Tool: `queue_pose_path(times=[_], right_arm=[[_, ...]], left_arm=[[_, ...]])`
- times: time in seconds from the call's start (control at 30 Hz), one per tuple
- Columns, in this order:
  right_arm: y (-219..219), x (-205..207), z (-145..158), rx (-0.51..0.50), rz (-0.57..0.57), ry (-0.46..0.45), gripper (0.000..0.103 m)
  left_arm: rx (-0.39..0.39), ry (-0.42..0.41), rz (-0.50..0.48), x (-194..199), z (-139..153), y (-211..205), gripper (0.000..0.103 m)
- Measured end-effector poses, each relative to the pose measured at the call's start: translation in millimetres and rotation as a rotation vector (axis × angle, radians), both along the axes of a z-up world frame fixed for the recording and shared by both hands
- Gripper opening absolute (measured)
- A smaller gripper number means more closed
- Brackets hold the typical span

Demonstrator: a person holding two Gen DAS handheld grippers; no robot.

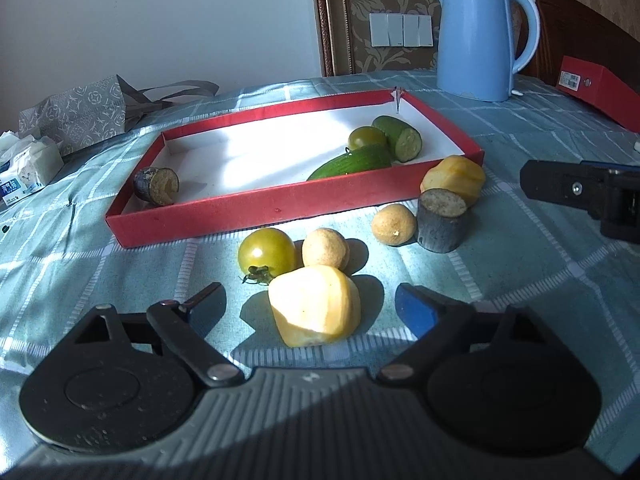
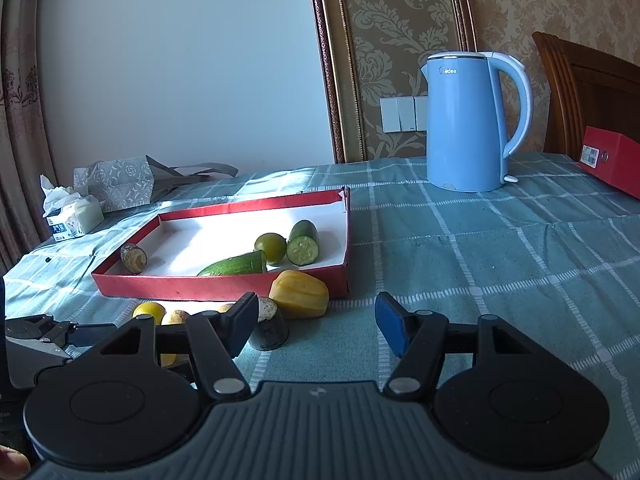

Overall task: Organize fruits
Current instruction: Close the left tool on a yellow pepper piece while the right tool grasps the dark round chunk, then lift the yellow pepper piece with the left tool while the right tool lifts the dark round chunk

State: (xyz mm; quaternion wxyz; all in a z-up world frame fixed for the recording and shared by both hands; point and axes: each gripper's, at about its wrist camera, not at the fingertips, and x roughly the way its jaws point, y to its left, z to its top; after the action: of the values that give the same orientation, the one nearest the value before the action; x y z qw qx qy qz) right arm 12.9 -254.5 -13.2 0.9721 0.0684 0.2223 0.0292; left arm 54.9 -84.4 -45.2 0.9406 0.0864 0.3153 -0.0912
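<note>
A pale yellow peeled fruit lies on the checked cloth between the fingers of my left gripper, which is open, its pads clear of the fruit on both sides. Behind it sit a green tomato, two tan round fruits and a dark eggplant stump. Another yellow fruit leans on the red tray. The tray holds an eggplant piece, a green tomato and two cucumber pieces. My right gripper hovers open and empty, right of the stump.
A blue kettle stands behind the tray at the back right, with a red box at the table's right edge. A patterned gift bag and a tissue pack lie at the far left.
</note>
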Motion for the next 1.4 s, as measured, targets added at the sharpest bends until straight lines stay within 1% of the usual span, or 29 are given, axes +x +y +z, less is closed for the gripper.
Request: queue_pose_path(times=[0.1, 0.27, 0.3, 0.37, 0.5, 0.63, 0.7, 0.77, 1.03, 1.3, 1.37, 1.4], right_arm=[[0.7, 0.2, 0.7, -0.004, 0.002, 0.001, 0.064], [1.2, -0.4, 1.5, -0.009, 0.003, 0.0, 0.064], [1.4, -0.8, 1.4, -0.011, 0.003, -0.001, 0.064], [1.3, -0.8, 1.0, -0.011, 0.002, 0.0, 0.064], [1.2, 0.0, -0.1, -0.01, 0.001, 0.006, 0.064], [2.7, 0.6, -0.7, -0.009, 0.005, 0.009, 0.064], [3.3, 1.0, -1.3, -0.011, 0.007, 0.012, 0.064], [4.0, 1.1, -1.8, -0.011, 0.01, 0.013, 0.064], [7.2, 2.4, -6.3, -0.004, 0.031, 0.035, 0.064], [30.7, 16.9, -13.6, -0.077, 0.089, 0.066, 0.064], [34.2, 22.3, -16.2, -0.088, 0.095, 0.074, 0.061], [35.3, 25.7, -18.0, -0.091, 0.1, 0.079, 0.059]], left_arm=[[-0.025, 0.011, 0.011, 1.6, -0.2, 2.9, 0.089], [-0.09, 0.046, 0.024, 6.1, 0.1, 11.5, 0.083], [-0.095, 0.047, 0.024, 6.3, 0.0, 12.2, 0.083], [-0.099, 0.045, 0.027, 5.9, 0.7, 14.0, 0.077], [-0.115, 0.045, 0.029, 5.7, 1.8, 18.3, 0.072], [-0.132, 0.048, 0.028, 5.4, 3.5, 22.7, 0.063], [-0.148, 0.053, 0.012, 4.9, 4.9, 24.3, 0.056], [-0.155, 0.055, 0.006, 3.6, 6.5, 24.4, 0.043], [-0.17, 0.055, -0.008, -1.6, 7.2, 31.8, 0.043], [-0.089, -0.052, 0.037, -14.6, 17.3, 44.0, 0.043], [-0.072, -0.067, 0.048, -14.9, 19.1, 47.7, 0.043], [-0.078, -0.065, 0.051, -14.7, 19.6, 50.5, 0.043]])
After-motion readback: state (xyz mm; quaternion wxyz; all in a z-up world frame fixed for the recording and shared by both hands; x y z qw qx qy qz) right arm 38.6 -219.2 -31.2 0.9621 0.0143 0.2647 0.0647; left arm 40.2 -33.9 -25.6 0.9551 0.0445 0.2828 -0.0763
